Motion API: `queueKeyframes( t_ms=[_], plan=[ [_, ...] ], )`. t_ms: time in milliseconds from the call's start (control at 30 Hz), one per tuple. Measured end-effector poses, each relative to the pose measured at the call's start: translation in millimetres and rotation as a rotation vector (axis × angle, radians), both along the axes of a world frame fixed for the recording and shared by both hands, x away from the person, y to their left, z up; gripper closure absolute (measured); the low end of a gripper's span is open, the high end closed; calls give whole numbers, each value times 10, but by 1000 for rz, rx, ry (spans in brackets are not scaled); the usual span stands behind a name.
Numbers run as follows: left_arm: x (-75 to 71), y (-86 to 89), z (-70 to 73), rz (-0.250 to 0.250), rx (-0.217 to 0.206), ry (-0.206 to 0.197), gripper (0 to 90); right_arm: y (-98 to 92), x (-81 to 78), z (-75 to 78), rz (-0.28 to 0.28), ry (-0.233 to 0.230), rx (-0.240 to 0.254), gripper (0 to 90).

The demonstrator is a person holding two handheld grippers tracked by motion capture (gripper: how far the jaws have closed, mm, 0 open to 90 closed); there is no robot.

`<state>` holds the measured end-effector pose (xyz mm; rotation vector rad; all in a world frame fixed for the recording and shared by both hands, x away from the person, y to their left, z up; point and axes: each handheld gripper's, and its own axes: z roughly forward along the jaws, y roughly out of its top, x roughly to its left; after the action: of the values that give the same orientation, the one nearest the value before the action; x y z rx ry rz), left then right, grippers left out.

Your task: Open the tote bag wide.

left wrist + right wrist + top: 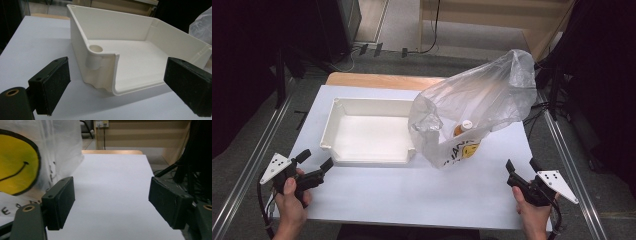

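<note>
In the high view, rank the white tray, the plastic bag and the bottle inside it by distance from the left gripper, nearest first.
From the left gripper, at the table's near left corner:
1. White tray: its near left corner is just ahead of the open jaws.
2. Plastic bag: right of the tray, its near edge mid-table.
3. Bottle: inside the bag, beyond that near edge.

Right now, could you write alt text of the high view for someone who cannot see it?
On a white table stand an empty white tray and, to its right, a clear plastic bag with a yellow smiley print and an orange bottle inside. At the near edge, a person's hands hold the left claw and right claw, both open and empty.
</note>
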<state>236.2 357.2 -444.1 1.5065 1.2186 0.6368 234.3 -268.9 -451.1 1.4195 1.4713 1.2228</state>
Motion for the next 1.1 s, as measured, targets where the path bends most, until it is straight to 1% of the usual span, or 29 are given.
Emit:
queueKeyframes(
  t_ms=[100, 167, 200, 233, 333, 400, 500, 533, 567, 667, 733, 800, 867, 900, 933, 967, 1000, 1033, 1100],
  plan=[
    [0, -47, 7, -7, 8, -6, 69, 79, -11, 75, 28, -18, 14, 214],
    [-14, -75, 21, -9, -1, -7, 68, 137, -7, 148, 50, -39, 22, 208],
    [-18, -86, 26, -9, 0, -10, 68, 177, 6, 202, 65, -49, 39, 203],
    [-26, -96, 33, -9, 8, -11, 69, 201, 16, 235, 73, -54, 45, 201],
    [-41, -117, 46, -10, 9, -16, 69, 309, 64, 352, 108, -73, 62, 187],
    [-38, -125, 45, -13, 14, -14, 69, 382, 103, 421, 124, -79, 56, 184],
    [-43, -146, 53, -15, 24, -15, 69, 458, 159, 496, 134, -85, 31, 176],
    [-46, -160, 64, -19, 29, -19, 69, 473, 181, 526, 145, -90, 36, 171],
    [-49, -175, 73, -18, 29, -21, 69, 492, 202, 570, 158, -95, 59, 169],
    [-60, -246, 109, -35, 50, -37, 69, 541, 256, 672, 185, -115, 96, 151],
    [-70, -301, 132, -53, 61, -41, 69, 598, 305, 734, 202, -125, 108, 149],
    [-79, -359, 165, -66, 80, -54, 69, 648, 364, 759, 227, -106, 117, 146],
    [-89, -413, 206, -78, 72, -68, 73, 718, 439, 763, 252, -83, 119, 158],
    [-93, -438, 229, -84, 73, -74, 73, 754, 471, 760, 276, -71, 116, 177],
    [-92, -470, 253, -91, 67, -79, 73, 792, 490, 753, 294, -73, 105, 246],
    [-90, -488, 266, -96, 64, -82, 73, 840, 498, 745, 300, -83, 99, 369],
    [-86, -512, 280, -101, 61, -85, 73, 864, 504, 741, 303, -86, 93, 444],
    [-79, -533, 292, -110, 61, -86, 73, 893, 516, 735, 306, -91, 89, 549],
    [-63, -580, 308, -127, 57, -82, 73, 925, 532, 726, 301, -100, 78, 722]
  ],
)
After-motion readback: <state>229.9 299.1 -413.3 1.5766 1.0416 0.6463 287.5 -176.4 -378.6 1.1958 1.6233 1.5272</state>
